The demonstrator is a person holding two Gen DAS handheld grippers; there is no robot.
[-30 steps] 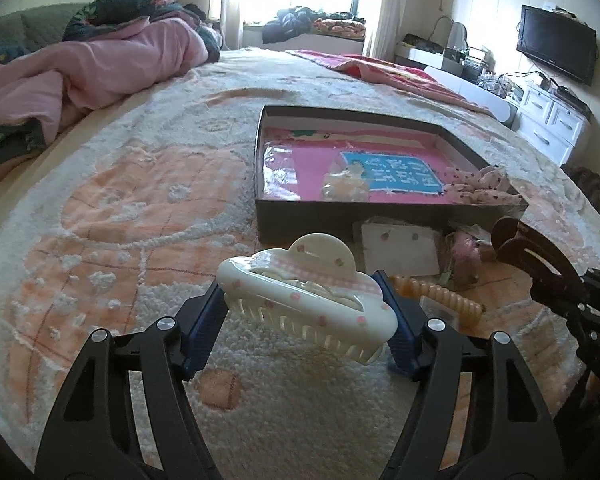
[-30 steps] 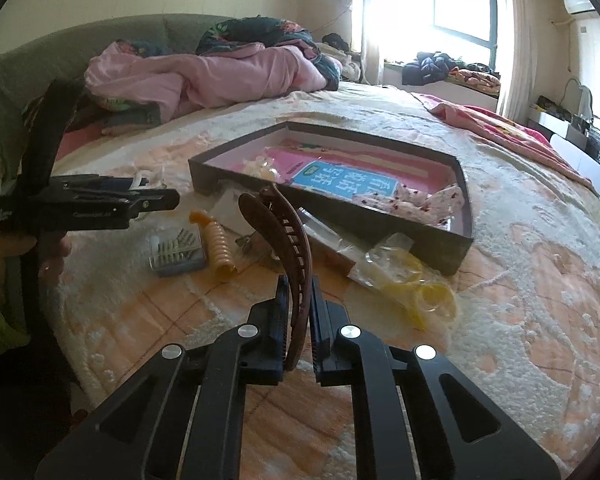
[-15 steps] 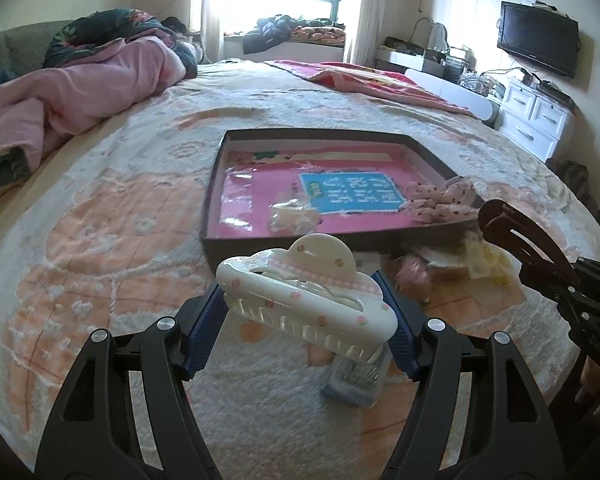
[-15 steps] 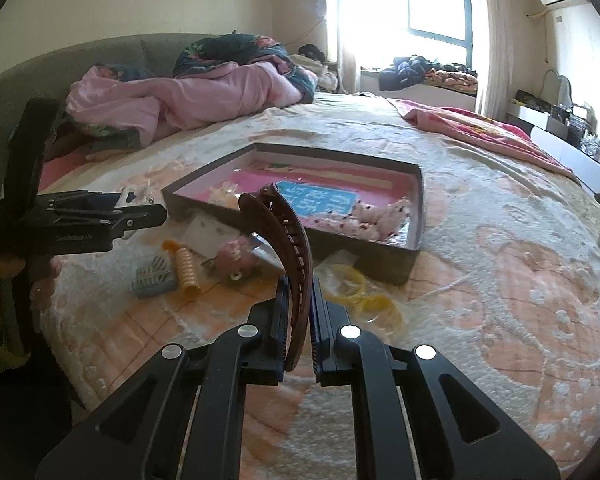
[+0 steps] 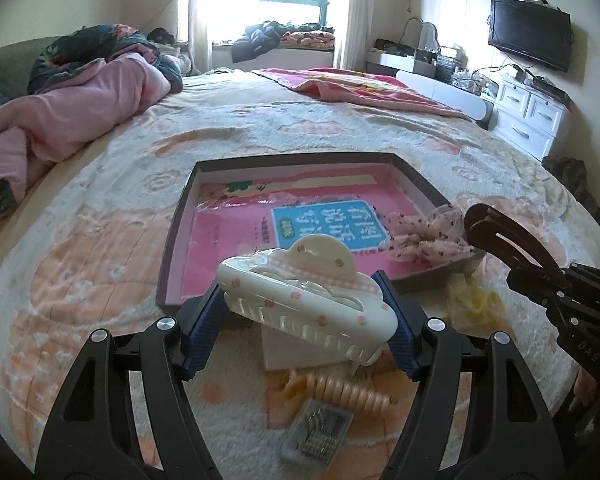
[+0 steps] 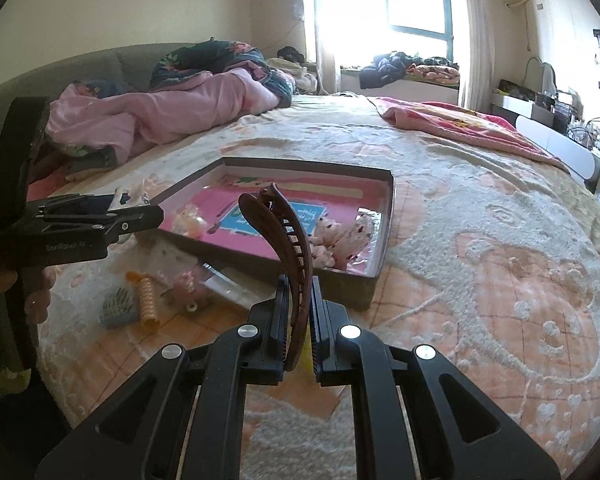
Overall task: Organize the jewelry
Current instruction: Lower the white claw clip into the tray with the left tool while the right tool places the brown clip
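Observation:
My left gripper is shut on a cream cloud-shaped claw clip with pink dots, held crosswise above the bed just before the box. My right gripper is shut on a curved brown banana clip, which stands upright between its pads. The brown banana clip also shows at the right of the left wrist view. A shallow dark box with a pink book inside lies open on the bed, holding a dotted pink scrunchie. In the right wrist view the left gripper sits at the left edge.
Loose items lie before the box: a peach spiral hair tie, a small clear box of pins, a white card, a yellow bag. A pink quilt is heaped at the far left. White drawers stand right.
Both grippers have lifted and drifted rightwards along the box's near side with their clips still held. The box now sits more centred and lower in both views.

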